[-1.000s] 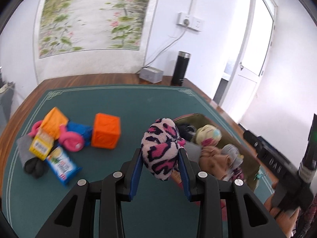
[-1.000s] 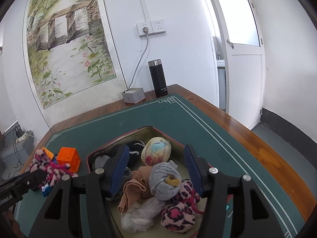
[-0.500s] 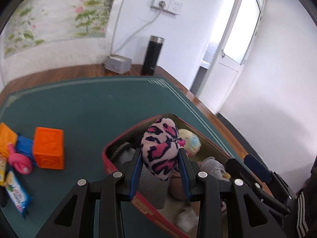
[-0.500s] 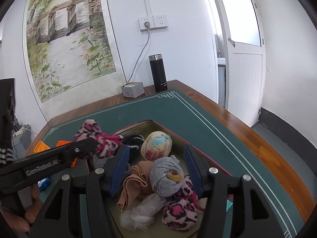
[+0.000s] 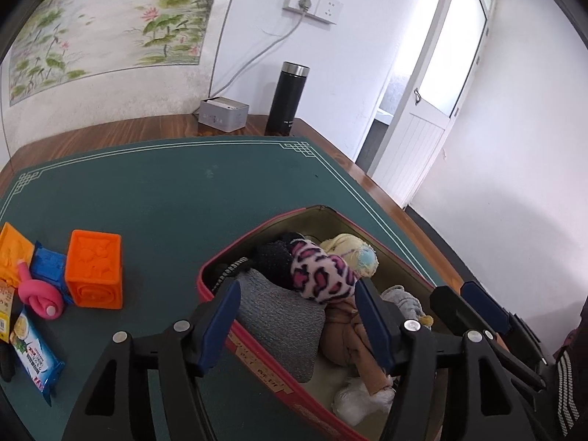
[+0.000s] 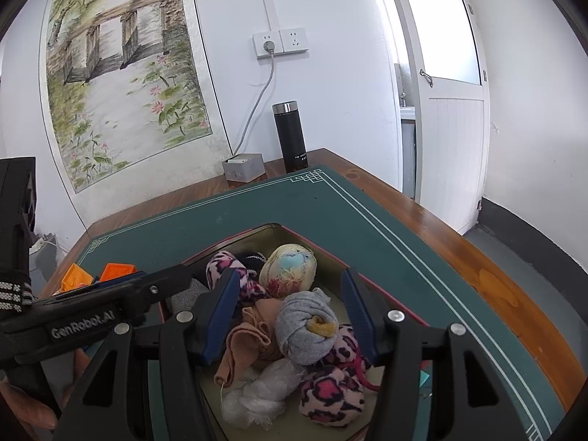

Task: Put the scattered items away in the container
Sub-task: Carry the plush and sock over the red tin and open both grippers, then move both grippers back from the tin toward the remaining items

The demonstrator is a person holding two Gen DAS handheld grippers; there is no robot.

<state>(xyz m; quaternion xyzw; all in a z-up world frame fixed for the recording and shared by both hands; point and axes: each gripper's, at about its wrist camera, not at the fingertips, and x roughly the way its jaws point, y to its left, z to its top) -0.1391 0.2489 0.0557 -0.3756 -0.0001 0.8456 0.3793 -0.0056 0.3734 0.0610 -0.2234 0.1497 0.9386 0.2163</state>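
The red-walled tin [image 5: 257, 352] stands on the green mat and holds several rolled socks and soft things. My left gripper [image 5: 294, 294] hangs over its near-left end, its jaws opening. A pink-and-black leopard sock roll [image 5: 323, 275] lies between them on the pile, a gap showing beside the left pad. In the right wrist view the same roll [image 6: 224, 264] rests by a pale yarn-like ball [image 6: 288, 266]. My right gripper [image 6: 288, 279] stands open above the tin [image 6: 305, 235], gripping nothing, over a grey sock roll [image 6: 305, 327]. The left gripper [image 6: 147, 288] reaches in from the left.
Left of the tin on the mat lie an orange block [image 5: 93, 268], a blue block [image 5: 47, 264], a pink toy [image 5: 38, 294], a snack packet [image 5: 33, 356] and a second orange piece [image 5: 13, 253]. A black flask [image 5: 288, 97] and white box [image 5: 223, 114] stand at the far table edge.
My left gripper carried the leopard sock rightward from over the mat to above the tin, then its jaws parted and the sock settled onto the pile. The right gripper stayed put.
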